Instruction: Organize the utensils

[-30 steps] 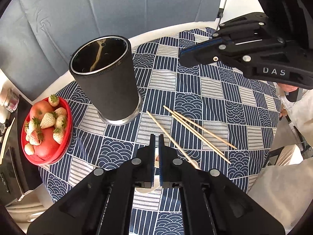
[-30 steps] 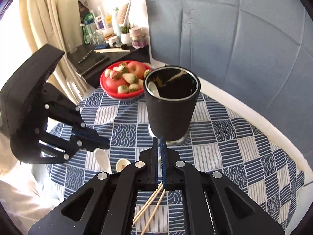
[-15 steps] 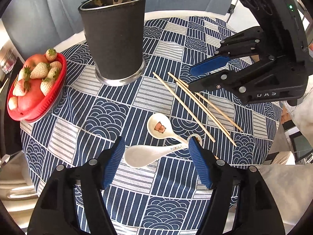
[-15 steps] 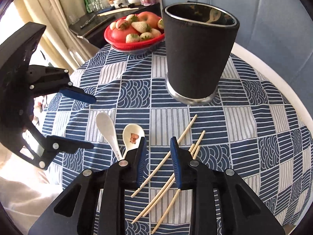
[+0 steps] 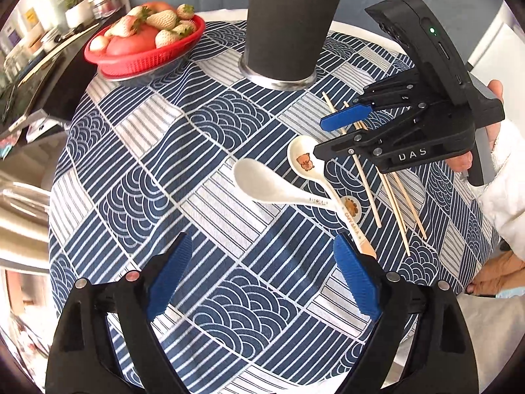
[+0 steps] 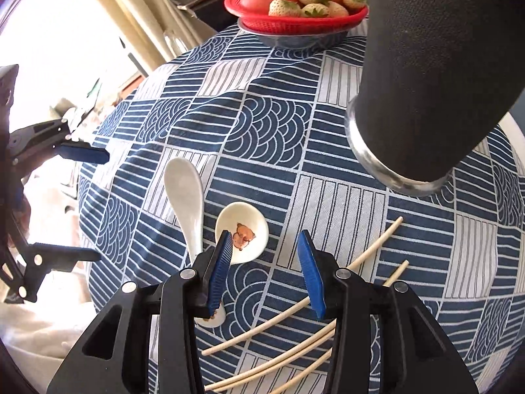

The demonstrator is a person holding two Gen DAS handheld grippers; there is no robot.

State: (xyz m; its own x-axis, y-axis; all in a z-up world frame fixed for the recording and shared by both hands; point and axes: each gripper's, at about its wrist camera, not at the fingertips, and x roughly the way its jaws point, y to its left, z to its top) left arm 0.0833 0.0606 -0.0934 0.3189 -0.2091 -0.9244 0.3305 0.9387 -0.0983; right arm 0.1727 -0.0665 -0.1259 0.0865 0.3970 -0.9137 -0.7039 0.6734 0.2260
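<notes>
Two white ceramic spoons lie crossed on the patterned cloth: a plain spoon [image 5: 262, 182] [image 6: 185, 193] and a bear-print spoon [image 5: 305, 161] [image 6: 244, 234]. Several wooden chopsticks [image 5: 390, 187] [image 6: 295, 308] lie beside them. A black utensil holder [image 5: 292, 23] [image 6: 436, 65] stands behind. My left gripper [image 5: 262, 279] is open and empty, a little short of the spoons. My right gripper [image 6: 267, 259] [image 5: 325, 138] is open and empty, low over the bear-print spoon and the chopsticks.
A red basket [image 5: 137, 55] [image 6: 295, 21] of strawberries and apples stands at the table's far left. The round table's edge [image 5: 62, 151] curves close on the left. A dark side counter [image 5: 39, 75] with bottles lies beyond it.
Both grippers went from shut to open. Both moved lower and closer to the spoons and chopsticks; the holder now sits farther up in each view.
</notes>
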